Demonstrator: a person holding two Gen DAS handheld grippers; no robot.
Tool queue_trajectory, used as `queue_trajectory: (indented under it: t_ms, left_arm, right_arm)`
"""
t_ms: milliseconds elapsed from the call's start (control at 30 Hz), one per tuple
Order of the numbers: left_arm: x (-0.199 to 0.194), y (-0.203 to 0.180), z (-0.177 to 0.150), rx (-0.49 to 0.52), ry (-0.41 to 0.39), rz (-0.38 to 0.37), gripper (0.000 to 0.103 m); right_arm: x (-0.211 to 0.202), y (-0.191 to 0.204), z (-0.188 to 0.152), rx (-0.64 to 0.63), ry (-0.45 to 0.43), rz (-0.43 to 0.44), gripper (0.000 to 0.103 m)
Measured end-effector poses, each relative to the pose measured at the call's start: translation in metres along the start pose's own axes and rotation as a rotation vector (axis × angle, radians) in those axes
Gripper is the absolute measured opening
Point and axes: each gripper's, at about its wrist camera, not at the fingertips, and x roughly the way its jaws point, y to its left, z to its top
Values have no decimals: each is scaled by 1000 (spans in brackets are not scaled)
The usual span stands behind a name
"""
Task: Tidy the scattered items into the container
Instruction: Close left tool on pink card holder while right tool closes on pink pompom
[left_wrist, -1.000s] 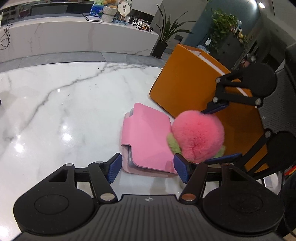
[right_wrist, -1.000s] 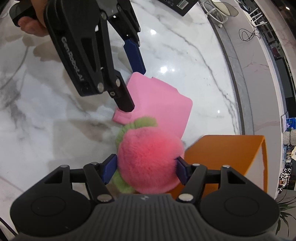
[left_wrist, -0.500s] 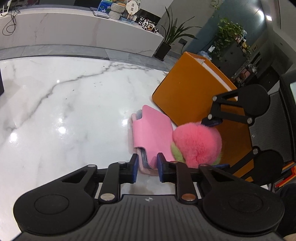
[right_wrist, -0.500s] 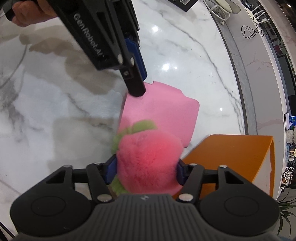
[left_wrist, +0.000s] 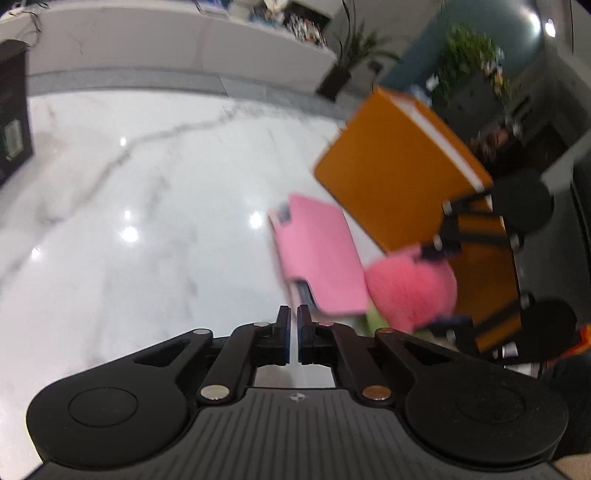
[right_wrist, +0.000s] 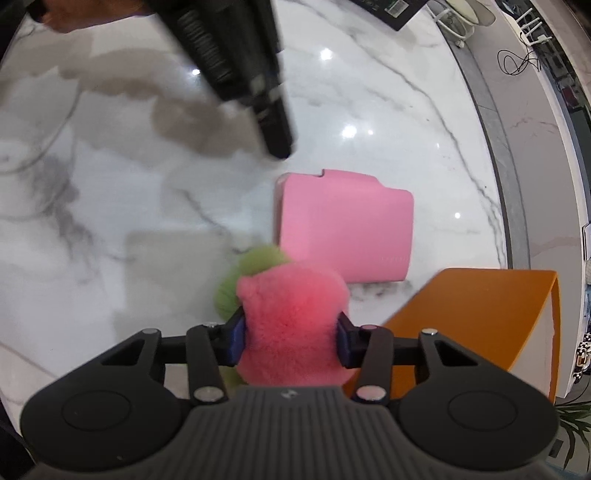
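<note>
A fluffy pink plush peach (right_wrist: 291, 314) with green leaves (right_wrist: 251, 273) sits between the blue pads of my right gripper (right_wrist: 291, 339). Its jaws are closing and the pads press into the fur on both sides. A flat pink wallet (right_wrist: 343, 229) lies on the marble just beyond it. The orange container (right_wrist: 472, 314) stands to the right. In the left wrist view my left gripper (left_wrist: 293, 321) is shut with nothing in it, just short of the wallet (left_wrist: 317, 258); the plush (left_wrist: 410, 291) and container (left_wrist: 391, 177) are to its right.
The white marble table (left_wrist: 147, 221) stretches out to the left. A black box (left_wrist: 11, 122) stands at its far left edge. Beyond the table are a white counter (left_wrist: 147, 44) and potted plants (left_wrist: 347, 62). A hand (right_wrist: 62, 22) holds the left gripper.
My left gripper went from open around the wallet's end to shut, and drew back off it. The right jaws narrowed onto the plush, squeezing its fur.
</note>
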Motion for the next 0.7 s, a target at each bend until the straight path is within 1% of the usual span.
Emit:
queue_trajectory:
  t_ms: [33, 67, 100, 133, 200, 300, 400, 433, 533, 600, 633, 667, 700]
  left_arm:
    - [-2, 2, 2, -13, -24, 7, 38]
    - [-2, 4, 3, -23, -51, 7, 50]
    - [-2, 4, 4, -29, -76, -2, 66]
    - [0, 4, 6, -34, -98, -14, 70]
    - [4, 3, 10, -44, -137, -39, 71]
    - [16, 3, 16, -56, -142, -48, 73]
    - [32, 8, 16, -98, -127, -64, 73]
    - [37, 9, 16, -114, -123, -76, 73]
    - [46, 10, 10, -154, -145, -132, 73]
    - [50, 5, 11, -163, -146, -134, 73]
    - [53, 1, 12, -159, -137, -125, 70]
    - [54, -2, 13, -145, -119, -107, 62]
    - [56, -6, 15, -132, -100, -88, 33]
  right_arm:
    - [-1, 0, 0, 4, 6, 4, 48]
    - [-1, 1, -1, 9, 10, 12, 48]
    - [-1, 1, -2, 13, 14, 19, 48]
    - [-2, 2, -3, 17, 18, 27, 48]
    - [-3, 5, -4, 18, 18, 28, 48]
    - [-4, 10, -7, 27, 12, 22, 48]
    - [-4, 12, -11, 37, 1, 20, 48]
    - [-3, 11, -13, 41, -2, 23, 48]
    - [-1, 8, -15, 53, -11, 33, 49]
    - [1, 7, -16, 62, -20, 40, 50]
    - [2, 7, -15, 65, -23, 42, 50]
    - [2, 7, -15, 65, -26, 43, 51]
    - [3, 8, -15, 65, -27, 43, 51]
